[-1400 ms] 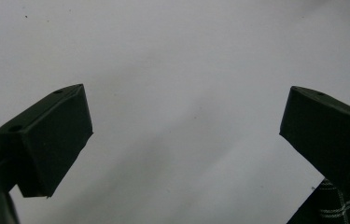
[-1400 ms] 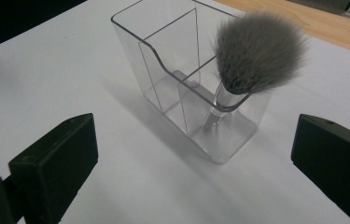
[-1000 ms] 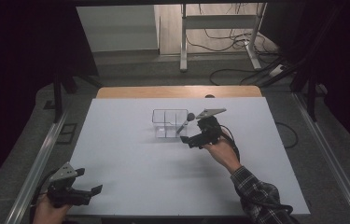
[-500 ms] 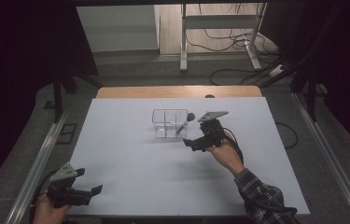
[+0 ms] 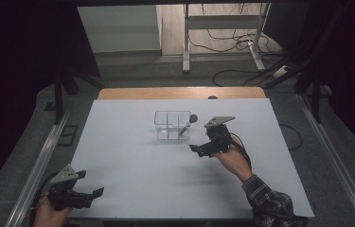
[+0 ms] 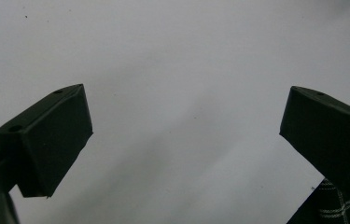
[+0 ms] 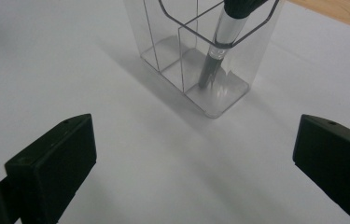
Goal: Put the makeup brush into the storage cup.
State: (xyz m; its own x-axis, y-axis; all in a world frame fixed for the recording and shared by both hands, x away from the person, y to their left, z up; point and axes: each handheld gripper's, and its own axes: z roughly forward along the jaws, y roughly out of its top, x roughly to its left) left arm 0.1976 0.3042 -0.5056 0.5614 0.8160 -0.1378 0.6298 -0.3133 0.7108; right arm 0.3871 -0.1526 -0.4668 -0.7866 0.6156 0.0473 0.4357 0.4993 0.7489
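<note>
A clear plastic organizer (image 5: 171, 125) (image 7: 196, 56) with compartments stands near the middle of the white table. A makeup brush (image 5: 186, 124) (image 7: 219, 46) leans in its right-hand compartment, handle down and dark bristle head up. My right gripper (image 5: 202, 150) (image 7: 193, 163) is open just right of and in front of the organizer, apart from it, with nothing between its jaws. My left gripper (image 5: 87, 194) (image 6: 182, 140) rests open at the table's front left corner, its jaws over bare white surface.
The white table top (image 5: 132, 156) has a wooden strip (image 5: 180, 92) along its far edge. Metal rails (image 5: 38, 161) run along both sides. A plaid sleeve (image 5: 270, 203) (image 6: 345, 205) comes in at the front right. Cables and a stand (image 5: 222, 42) lie on the floor beyond.
My right gripper has drawn back slightly toward the front right, away from the organizer; the brush stays in its compartment. The left gripper has not moved.
</note>
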